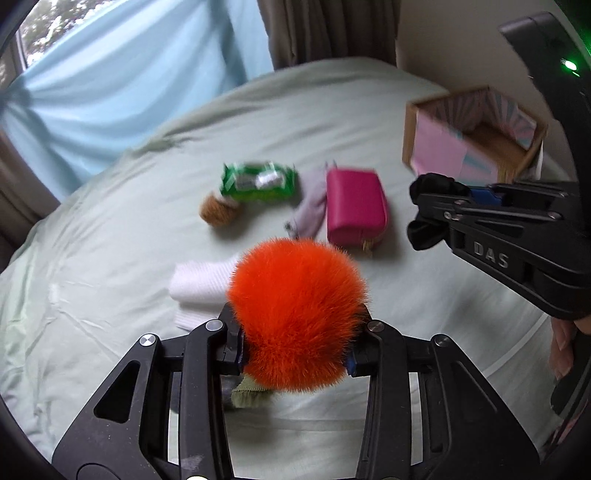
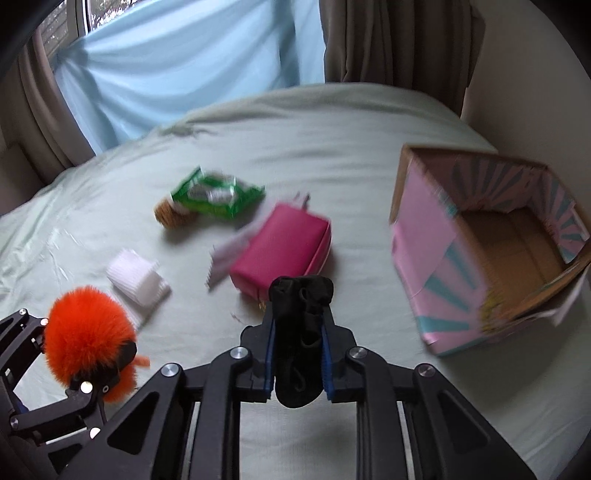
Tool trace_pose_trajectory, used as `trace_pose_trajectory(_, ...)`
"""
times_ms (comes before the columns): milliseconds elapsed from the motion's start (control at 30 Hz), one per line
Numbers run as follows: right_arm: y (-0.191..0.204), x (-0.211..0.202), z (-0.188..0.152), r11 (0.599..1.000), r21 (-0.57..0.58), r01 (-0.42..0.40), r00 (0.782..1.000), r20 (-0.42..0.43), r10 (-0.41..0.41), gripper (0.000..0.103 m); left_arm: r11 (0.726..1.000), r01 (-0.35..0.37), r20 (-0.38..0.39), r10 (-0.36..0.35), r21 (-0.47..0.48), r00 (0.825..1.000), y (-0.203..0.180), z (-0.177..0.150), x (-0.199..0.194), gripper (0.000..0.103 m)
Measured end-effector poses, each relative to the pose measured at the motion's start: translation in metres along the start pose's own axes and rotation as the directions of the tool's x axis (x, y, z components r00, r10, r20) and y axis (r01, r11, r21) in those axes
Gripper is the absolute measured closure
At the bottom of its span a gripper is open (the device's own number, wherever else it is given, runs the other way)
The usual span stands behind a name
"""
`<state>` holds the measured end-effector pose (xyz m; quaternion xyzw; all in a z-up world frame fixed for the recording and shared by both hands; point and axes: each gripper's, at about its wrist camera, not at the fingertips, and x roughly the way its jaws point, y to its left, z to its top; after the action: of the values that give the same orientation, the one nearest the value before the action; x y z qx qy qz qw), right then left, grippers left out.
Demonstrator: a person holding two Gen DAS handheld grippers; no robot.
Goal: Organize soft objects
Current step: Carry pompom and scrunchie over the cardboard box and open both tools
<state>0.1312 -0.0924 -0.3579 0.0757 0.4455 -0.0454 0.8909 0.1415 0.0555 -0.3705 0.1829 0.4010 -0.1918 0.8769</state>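
An open cardboard box with pink and teal patterned sides (image 2: 480, 254) is sitting on a pale green bedsheet (image 2: 314, 147), its brown floor showing bare. The left gripper (image 1: 295, 343) is squeezing a fluffy round orange pom-pom (image 1: 295, 314) between its jaws. The right gripper (image 2: 299, 350) is pinching a crumpled black fabric piece (image 2: 299, 325) in narrow jaws. Both soft things are hanging clear above the sheet

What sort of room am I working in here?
Most likely a bedroom. The items lie on a bed under a pale green sheet, with brown curtains and a window behind it. An open cardboard box sits on the sheet.
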Motion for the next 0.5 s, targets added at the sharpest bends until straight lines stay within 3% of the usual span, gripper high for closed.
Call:
trace_pose_trajectory(300,-0.033,-0.101,0.062,0.999,-0.016,-0.044,0.992,0.114,0.046,0.085,0.99,-0.042,0.072,0.052,-0.133,0.996,-0.004,0.09,-0.077,0.07)
trace_pose_trajectory(500,-0.086,-0.153,0.105,0.997,-0.05,-0.049,0.985,0.165,0.057,0.085,0.975,-0.038,0.117,0.065,-0.22,0.991,-0.037,0.155,-0.108,0.07)
